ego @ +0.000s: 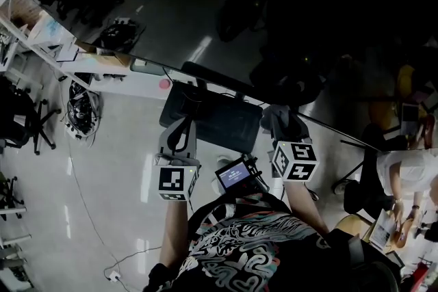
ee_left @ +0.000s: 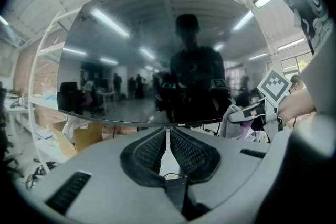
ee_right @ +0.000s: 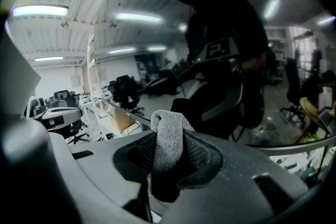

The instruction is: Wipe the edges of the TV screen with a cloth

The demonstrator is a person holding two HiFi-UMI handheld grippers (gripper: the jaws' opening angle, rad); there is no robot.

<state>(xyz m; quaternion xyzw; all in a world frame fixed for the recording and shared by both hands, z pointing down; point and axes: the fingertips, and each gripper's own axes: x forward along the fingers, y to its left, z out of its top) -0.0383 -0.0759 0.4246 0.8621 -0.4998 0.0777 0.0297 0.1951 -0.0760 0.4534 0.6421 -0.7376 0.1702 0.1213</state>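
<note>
The TV's dark glossy screen [ee_left: 163, 60] fills the left gripper view and mirrors the person and the room. From above, the TV [ego: 226, 82] shows only as a thin dark top edge over its black stand [ego: 219, 121]. My left gripper [ee_left: 167, 136] points at the screen's lower middle, shut with nothing between its pads; in the head view, the left gripper [ego: 183, 121] hangs in front of the stand. My right gripper [ee_right: 169, 136] is shut on a grey cloth [ee_right: 169, 139], whose folded tip sits close to the screen's [ee_right: 226, 60] lower edge. The cloth [ee_left: 233, 118] also shows at the left gripper view's right.
White shelving [ego: 41, 31] and a white desk [ego: 130, 82] run along the left behind the TV. Office chairs [ego: 27, 120] stand at the far left. A seated person [ego: 410, 181] is at the right. A cardboard box [ee_left: 86, 136] sits below the screen's left.
</note>
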